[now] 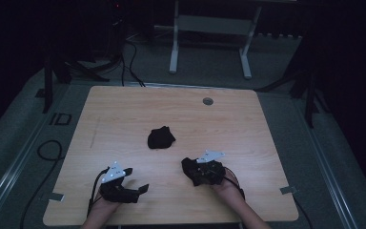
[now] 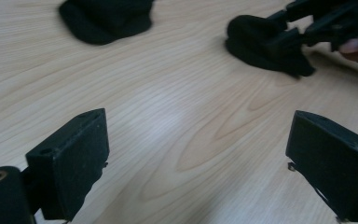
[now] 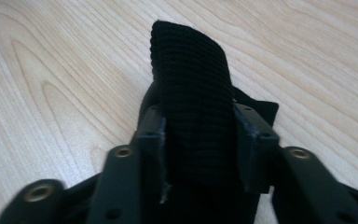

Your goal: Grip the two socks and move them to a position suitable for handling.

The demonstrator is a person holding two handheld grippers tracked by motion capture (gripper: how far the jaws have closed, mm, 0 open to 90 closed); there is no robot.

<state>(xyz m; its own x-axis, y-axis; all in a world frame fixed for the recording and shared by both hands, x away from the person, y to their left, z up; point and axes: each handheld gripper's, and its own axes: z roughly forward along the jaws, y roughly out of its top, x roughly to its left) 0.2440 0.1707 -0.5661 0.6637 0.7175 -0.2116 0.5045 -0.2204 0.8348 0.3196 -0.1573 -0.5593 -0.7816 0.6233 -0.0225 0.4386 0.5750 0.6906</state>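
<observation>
The right gripper [image 1: 201, 172] is clamped on a black knitted cloth [image 3: 191, 102]: in the right gripper view its two jaws press the ribbed fabric from both sides, and the cloth arches up and forward between them, with a flap trailing onto the wood behind. In the high view this gripper sits near the front right of the bench [image 1: 124, 109], the held cloth bunched at its tip and low over or on the surface. The left gripper [image 1: 132, 183] rests well apart at the front left, its jaws spread wide with bare wood between them, grasping nothing. A second black cloth [image 1: 160, 138] lies crumpled near the middle of the bench, beyond both grippers and apart from each; it appears at the top of the left gripper view too. A small round grommet [image 1: 208, 101] is set near the far edge.
</observation>
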